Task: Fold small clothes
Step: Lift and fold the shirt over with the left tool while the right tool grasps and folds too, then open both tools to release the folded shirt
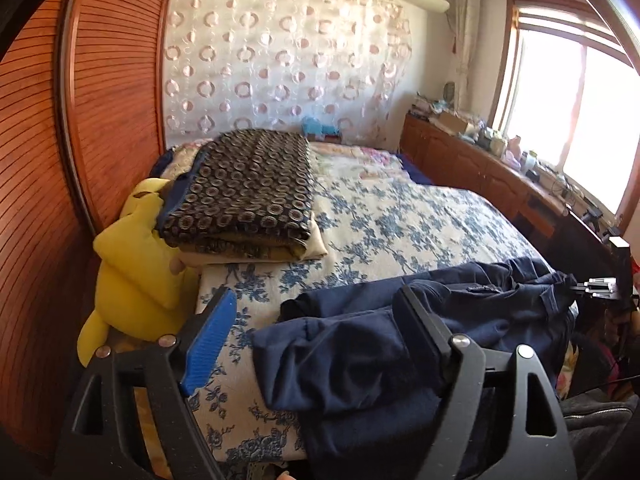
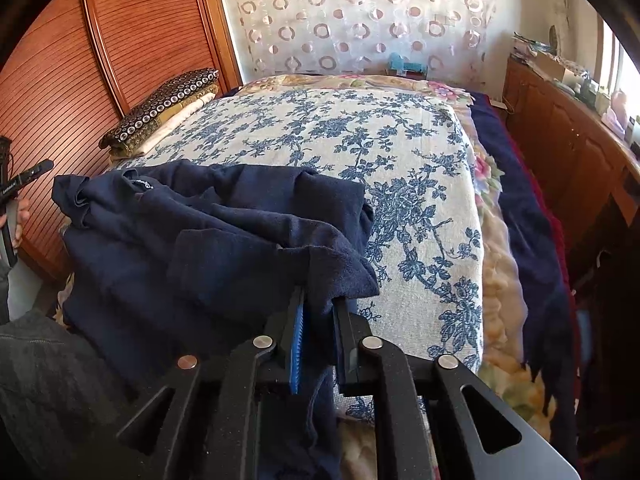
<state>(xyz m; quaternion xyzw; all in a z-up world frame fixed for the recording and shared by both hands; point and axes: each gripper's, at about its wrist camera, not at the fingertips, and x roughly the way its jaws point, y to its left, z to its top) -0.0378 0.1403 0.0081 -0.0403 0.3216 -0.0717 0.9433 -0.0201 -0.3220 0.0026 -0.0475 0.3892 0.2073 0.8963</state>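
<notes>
A crumpled navy garment (image 1: 360, 344) lies at the near edge of the bed, on the blue-flowered bedspread (image 1: 400, 216). My left gripper (image 1: 316, 300) is open wide. Its blue-padded left finger (image 1: 212, 340) is over the bedspread and its right finger rests on the cloth, with a fold lying loose between them. In the right wrist view, the same navy garment (image 2: 200, 240) spreads to the left. My right gripper (image 2: 320, 298) is shut on a bunched edge of it, just above the bedspread (image 2: 400, 140).
A stack of folded blankets (image 1: 248, 192) sits at the bed's far left, with a yellow plush toy (image 1: 136, 272) beside it. A slatted wooden wardrobe (image 1: 112, 100) stands on the left and a cluttered low cabinet (image 1: 480, 168) under the window on the right. A grey sleeve (image 2: 40, 380) is at lower left.
</notes>
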